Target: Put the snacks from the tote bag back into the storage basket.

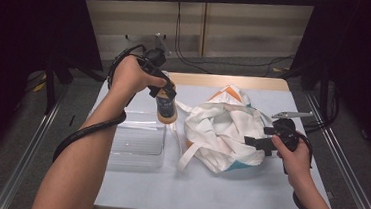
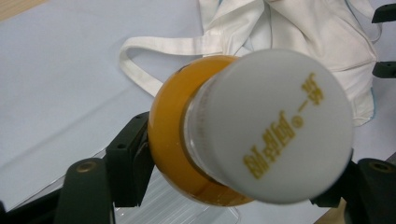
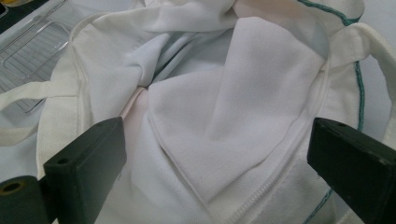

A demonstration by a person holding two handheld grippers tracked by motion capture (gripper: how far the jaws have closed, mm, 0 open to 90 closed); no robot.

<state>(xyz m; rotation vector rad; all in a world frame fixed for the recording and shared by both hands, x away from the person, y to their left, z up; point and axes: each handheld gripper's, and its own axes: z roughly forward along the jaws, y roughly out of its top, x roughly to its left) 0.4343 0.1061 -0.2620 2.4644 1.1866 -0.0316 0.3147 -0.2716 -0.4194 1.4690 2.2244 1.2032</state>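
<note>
Above the clear tray (image 1: pixel 138 143), left gripper (image 1: pixel 166 94) is clamping an orange bottle (image 1: pixel 166 110) by its body, white cap (image 2: pixel 275 126) uppermost. Right gripper (image 1: pixel 259 143), jaws spread, is resting against the white tote bag (image 1: pixel 221 130); judged best practice: widening the bag's mouth before carrying the bottle across upright

The bottle's (image 2: pixel 205 140) lower body hides behind its blurred white cap (image 2: pixel 275 126).

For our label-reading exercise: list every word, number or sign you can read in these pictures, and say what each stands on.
Bottle cap: gold printed characters, apparently Chinese, with a small round mark, upside down and too blurred to quote.
Bottle label in the high view: too small to read.
Bag, clear tray, table: no text visible.
</note>
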